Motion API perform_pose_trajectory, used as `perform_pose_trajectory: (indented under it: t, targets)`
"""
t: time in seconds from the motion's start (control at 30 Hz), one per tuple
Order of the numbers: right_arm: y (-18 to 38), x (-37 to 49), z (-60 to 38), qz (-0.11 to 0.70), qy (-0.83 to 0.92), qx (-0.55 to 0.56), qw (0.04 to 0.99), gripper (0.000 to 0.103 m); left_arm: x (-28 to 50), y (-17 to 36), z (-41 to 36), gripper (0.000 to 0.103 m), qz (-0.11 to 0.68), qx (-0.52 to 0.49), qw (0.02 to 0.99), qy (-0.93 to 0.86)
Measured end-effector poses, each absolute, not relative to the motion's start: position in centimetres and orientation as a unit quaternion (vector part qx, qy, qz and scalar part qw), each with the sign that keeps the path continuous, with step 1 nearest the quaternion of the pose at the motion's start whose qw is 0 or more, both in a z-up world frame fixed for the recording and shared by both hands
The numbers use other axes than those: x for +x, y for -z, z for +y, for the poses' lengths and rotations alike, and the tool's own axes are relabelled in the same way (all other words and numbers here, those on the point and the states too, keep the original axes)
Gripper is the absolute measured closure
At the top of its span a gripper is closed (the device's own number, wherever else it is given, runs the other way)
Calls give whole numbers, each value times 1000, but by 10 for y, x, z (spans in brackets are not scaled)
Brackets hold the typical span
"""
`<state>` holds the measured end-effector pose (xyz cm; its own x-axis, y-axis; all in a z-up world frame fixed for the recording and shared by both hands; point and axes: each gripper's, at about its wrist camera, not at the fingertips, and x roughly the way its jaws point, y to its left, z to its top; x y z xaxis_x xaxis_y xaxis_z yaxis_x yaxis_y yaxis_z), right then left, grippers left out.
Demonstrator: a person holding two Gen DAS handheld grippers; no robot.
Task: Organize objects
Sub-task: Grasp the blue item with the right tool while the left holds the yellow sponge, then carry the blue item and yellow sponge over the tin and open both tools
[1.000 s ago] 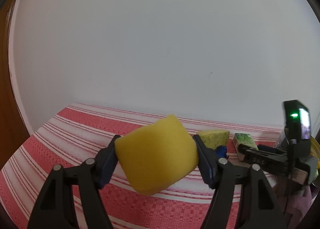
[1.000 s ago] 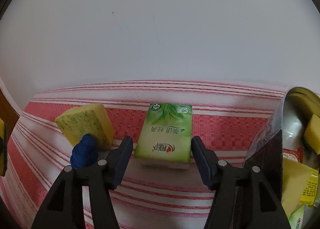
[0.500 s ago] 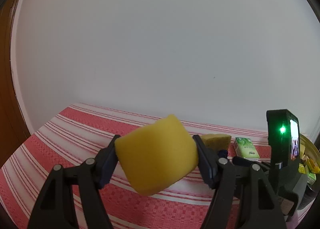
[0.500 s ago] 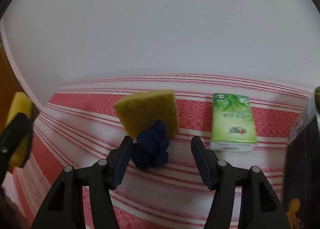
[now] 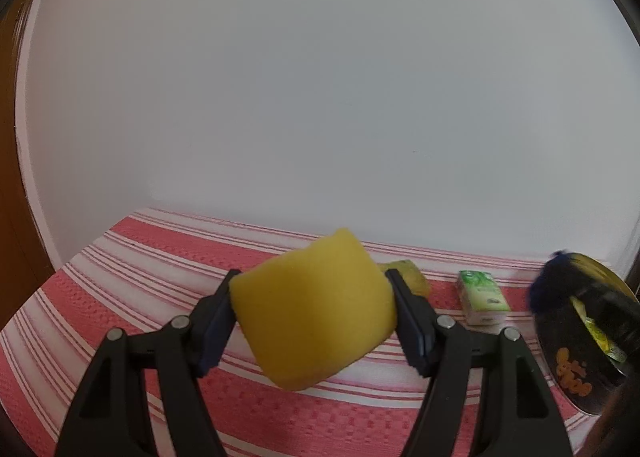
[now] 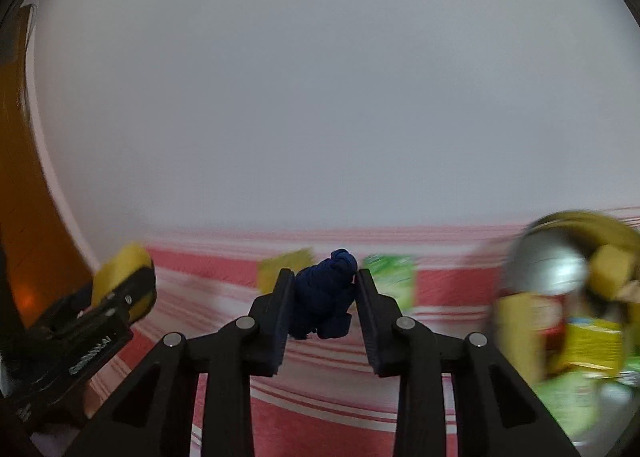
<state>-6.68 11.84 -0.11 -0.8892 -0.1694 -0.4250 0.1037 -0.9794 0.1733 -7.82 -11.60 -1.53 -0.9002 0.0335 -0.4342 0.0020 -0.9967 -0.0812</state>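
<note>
My left gripper (image 5: 314, 321) holds a yellow sponge (image 5: 316, 309) between its fingers (image 5: 214, 321), lifted above the red-striped table (image 5: 120, 285). My right gripper (image 6: 322, 297) is closing its fingers (image 6: 280, 309) on a dark blue knotted cloth (image 6: 324, 297), pads pressing its sides. A green tissue pack (image 5: 482, 297) lies on the table near an open bag of items (image 5: 580, 341).

left tool (image 5: 312, 321): black arms, navy pads, silver screws | right tool (image 6: 323, 297): same black build, silver screws
</note>
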Motion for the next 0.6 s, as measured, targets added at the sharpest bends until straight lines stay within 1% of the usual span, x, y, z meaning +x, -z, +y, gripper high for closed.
perform_pose_trajectory:
  t: [0.2,0.4,0.6]
  targets:
    - [-7,-37,162,-69,979,192,9,69,-68,11,-84,33,-35,-219,37,-974]
    - [-2,-20,187,-69,980,186,-15,69,-58,5,-43,33,-26,-216,71,-973]
    - [-3,-7,204,-60,983,173,-27,69,-54,1,-11,33,-8,-215,85,-973]
